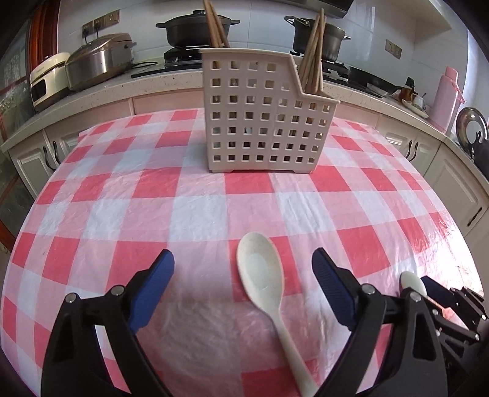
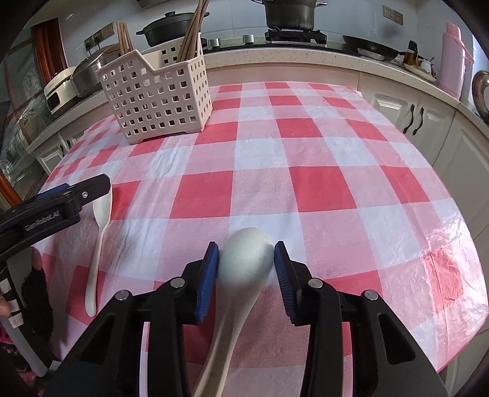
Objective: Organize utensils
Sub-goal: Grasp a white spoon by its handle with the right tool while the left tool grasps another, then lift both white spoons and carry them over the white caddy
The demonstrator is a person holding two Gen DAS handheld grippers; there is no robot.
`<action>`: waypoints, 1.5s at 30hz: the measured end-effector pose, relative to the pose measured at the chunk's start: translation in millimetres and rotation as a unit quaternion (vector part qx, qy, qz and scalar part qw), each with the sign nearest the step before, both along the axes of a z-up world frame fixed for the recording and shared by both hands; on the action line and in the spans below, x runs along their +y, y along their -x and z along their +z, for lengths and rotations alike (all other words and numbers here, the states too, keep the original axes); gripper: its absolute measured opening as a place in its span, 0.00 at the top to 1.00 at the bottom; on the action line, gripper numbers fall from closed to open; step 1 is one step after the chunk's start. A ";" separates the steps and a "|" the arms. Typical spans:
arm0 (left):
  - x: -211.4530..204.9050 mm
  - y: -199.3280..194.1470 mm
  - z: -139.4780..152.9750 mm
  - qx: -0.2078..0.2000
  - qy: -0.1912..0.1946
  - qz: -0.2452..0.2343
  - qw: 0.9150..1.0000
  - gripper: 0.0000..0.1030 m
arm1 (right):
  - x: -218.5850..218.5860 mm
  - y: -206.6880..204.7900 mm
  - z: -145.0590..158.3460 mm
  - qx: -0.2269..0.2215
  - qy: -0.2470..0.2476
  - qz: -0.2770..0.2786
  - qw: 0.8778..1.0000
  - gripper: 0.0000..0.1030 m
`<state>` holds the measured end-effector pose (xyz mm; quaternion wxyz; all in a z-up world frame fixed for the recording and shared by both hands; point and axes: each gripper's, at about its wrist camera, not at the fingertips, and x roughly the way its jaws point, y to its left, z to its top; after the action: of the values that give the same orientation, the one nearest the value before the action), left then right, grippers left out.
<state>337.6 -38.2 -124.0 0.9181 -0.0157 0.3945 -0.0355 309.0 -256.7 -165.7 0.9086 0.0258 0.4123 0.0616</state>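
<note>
Checked tablecloth (image 1: 195, 195), utensil caddy (image 1: 259, 122) with chopsticks (image 1: 313, 58), pots (image 1: 195, 27) behind

White-tiled wall (image 1: 259, 18), speckled counter (image 1: 152, 88), cream cabinets (image 2: 394, 110), 2 black pots on stove, daylight.

Both grippers are showing matte black angular frames, the left gripper (image 1: 243, 267) and the right gripper (image 2: 246, 262) alike. Ribbed blue pads (image 2: 208, 281) are lining each finger, with round silver pivot screws (image 2: 315, 283) sitting at the linkages. White "GenRobot.AI" lettering (image 2: 42, 223) is running along the left frame, and a dark fuzzy cuff (image 2: 36, 302) is showing at the wrist.
</note>
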 end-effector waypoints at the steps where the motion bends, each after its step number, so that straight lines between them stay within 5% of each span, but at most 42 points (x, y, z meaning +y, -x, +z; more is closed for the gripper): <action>1: -3.7 -1.9 -0.1 0.001 -0.003 -0.002 1.000 0.16 | -0.7 0.0 0.0 0.000 -0.002 0.000 1.000 0.64; 11: -22.2 -14.8 -17.1 0.038 -0.019 -0.011 0.999 0.44 | -2.8 1.8 0.2 0.003 -0.015 0.007 1.000 0.64; 20: -20.7 -19.9 -24.1 0.043 -0.019 -0.004 0.999 0.52 | -2.5 0.8 0.5 0.007 -0.015 0.010 1.000 0.64; 24: -18.6 -20.0 -22.9 0.040 -0.018 -0.005 0.999 0.68 | 0.5 0.9 0.0 0.004 -0.003 0.009 1.000 0.64; 32: -14.5 -14.5 -19.3 0.038 0.003 -0.019 0.999 0.70 | -0.2 1.2 0.4 0.002 -0.005 -0.003 1.000 0.65; 45: 4.2 12.0 23.5 -0.032 0.018 -0.030 0.999 0.70 | -0.7 14.9 30.7 -0.057 -0.027 -0.018 0.998 0.65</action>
<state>325.5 -34.0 -100.5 0.9284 -0.0195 0.3644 -0.0707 294.1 -257.4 -135.0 0.9306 0.0543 0.3574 0.0574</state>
